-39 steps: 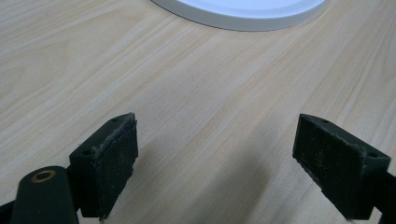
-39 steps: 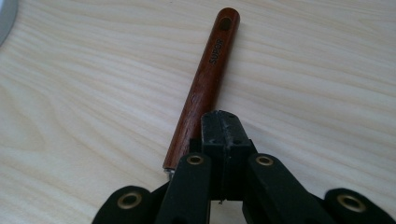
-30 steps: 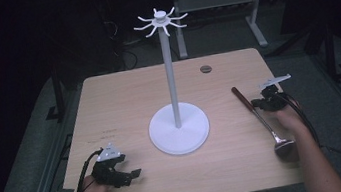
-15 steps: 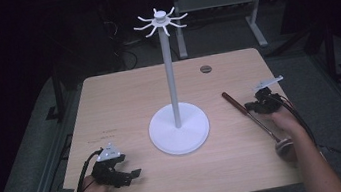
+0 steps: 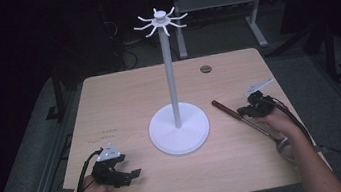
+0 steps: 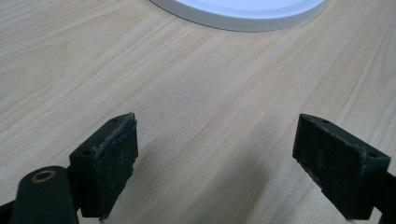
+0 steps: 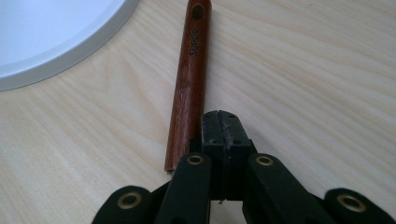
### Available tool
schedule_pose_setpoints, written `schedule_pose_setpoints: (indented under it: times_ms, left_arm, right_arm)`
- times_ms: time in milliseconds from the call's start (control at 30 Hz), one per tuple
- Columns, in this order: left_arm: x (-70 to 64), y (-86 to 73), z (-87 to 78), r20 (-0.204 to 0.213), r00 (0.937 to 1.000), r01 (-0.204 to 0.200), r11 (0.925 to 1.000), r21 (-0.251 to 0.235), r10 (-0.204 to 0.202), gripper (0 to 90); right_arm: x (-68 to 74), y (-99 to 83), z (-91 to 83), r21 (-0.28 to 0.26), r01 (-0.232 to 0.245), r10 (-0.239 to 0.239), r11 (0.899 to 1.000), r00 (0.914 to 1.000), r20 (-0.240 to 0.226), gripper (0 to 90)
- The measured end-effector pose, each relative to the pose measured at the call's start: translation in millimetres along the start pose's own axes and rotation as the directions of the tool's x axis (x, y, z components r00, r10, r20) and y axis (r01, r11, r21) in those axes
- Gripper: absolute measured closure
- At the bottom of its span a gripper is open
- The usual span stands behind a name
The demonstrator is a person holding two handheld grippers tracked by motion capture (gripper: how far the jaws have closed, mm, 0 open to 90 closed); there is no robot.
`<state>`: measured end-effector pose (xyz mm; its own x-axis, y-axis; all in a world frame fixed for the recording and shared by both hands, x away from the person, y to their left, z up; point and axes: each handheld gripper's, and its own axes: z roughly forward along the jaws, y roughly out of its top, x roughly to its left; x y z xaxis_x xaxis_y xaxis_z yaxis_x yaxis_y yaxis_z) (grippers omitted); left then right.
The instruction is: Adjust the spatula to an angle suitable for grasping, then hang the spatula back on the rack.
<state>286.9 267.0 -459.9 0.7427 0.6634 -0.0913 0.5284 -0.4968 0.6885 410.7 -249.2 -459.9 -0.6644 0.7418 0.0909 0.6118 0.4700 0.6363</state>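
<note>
Right gripper point(image 5: 250, 110) on ladle handle, left gripper point(image 5: 128, 175) idle at near-left corner.

Ladle point(image 5: 242, 118) lies on the table point(image 5: 123, 97) right of the white stand point(image 5: 178, 125), wooden handle point(image 7: 190, 79) pointing far-left toward the stand base, metal bowl end near the person's right forearm. In the right gripper view the jaws are pressed together, sitting over the near end of the handle; whether they pinch the metal shaft, cannot tell. Left gripper rests low on the table, jaws wide apart, nothing between them, stand base just beyond.

Table point(image 5: 124, 102) lit from overhead, bkgd dark; close views sharp, soft shadows
</note>
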Motion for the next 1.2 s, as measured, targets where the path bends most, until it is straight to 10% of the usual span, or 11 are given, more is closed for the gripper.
schedule_pose_setpoints:
  times_ms: [367, 633, 1200]
  left_arm:
    - [0.1, -0.1, 0.0, 0.001, 1.0000, -0.001, 1.0000, -0.001, 0.001, 13.8]
    - [-0.1, -0.1, -0.2, 0.000, 1.0000, -0.003, 1.0000, 0.000, 0.003, 13.9]
    - [-0.1, -0.3, 1.4, 0.004, 1.0000, 0.007, 1.0000, 0.006, -0.007, 13.8]
  right_arm:
    - [7.8, 2.9, 0.8, 0.021, 0.048, -0.047, 0.999, 0.9976, -0.051, 89.7]
    - [6.8, 7.2, -8.1, 0.020, -0.007, 0.008, 1.000, 0.9989, -0.047, 77.5]
    - [27.7, 45.3, -22.0, 0.184, 0.057, -0.052, 0.981, 0.9982, -0.032, 63.3]
